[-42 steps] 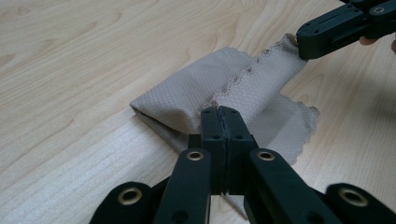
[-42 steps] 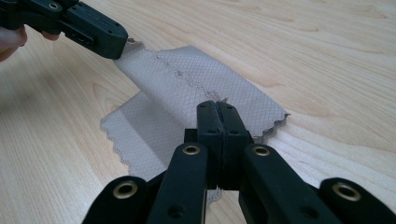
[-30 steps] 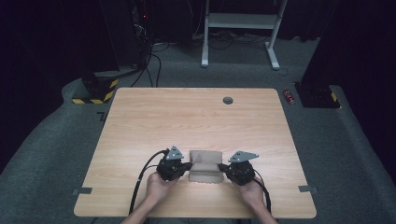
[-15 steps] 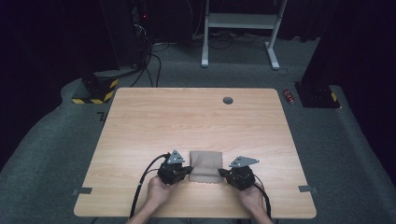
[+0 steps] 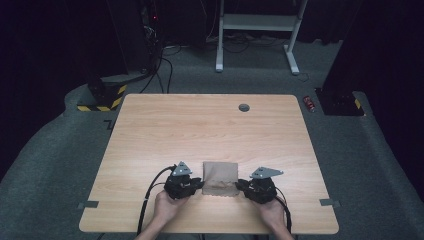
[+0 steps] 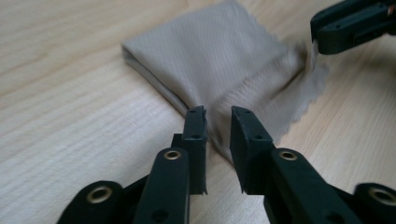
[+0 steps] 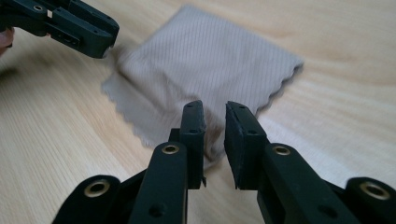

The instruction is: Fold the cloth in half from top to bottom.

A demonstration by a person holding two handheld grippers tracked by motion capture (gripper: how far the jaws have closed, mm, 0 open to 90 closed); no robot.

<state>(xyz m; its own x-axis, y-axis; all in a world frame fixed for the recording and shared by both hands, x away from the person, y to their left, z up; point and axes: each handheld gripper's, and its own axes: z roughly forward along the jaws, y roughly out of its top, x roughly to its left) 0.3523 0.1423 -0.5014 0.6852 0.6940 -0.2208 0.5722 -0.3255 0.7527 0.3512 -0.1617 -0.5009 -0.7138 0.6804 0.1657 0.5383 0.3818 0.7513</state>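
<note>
A folded beige cloth [image 5: 220,178] lies flat on the wooden table [image 5: 200,130], near its front edge. My left gripper [image 5: 201,185] is at the cloth's near left corner and my right gripper [image 5: 239,185] at its near right corner. Both pairs of jaws have just been opening. In the left gripper view the left gripper [image 6: 218,112] stands slightly open, the cloth [image 6: 219,56] edge lying under its tips, unpinched. The right gripper [image 7: 215,107] is likewise slightly open over the cloth's [image 7: 210,60] scalloped edge. Each gripper view shows the other gripper at the opposite corner.
A round grommet [image 5: 243,107] sits near the table's far edge. Tape strips [image 5: 87,204] mark the front corners. On the carpet beyond are a red can [image 5: 310,103], a white desk frame [image 5: 255,22] and cables.
Both grippers' jaws have parted a little and let go of the cloth's near corners. The hands shifted slightly toward the front edge; the cloth stays flat.
</note>
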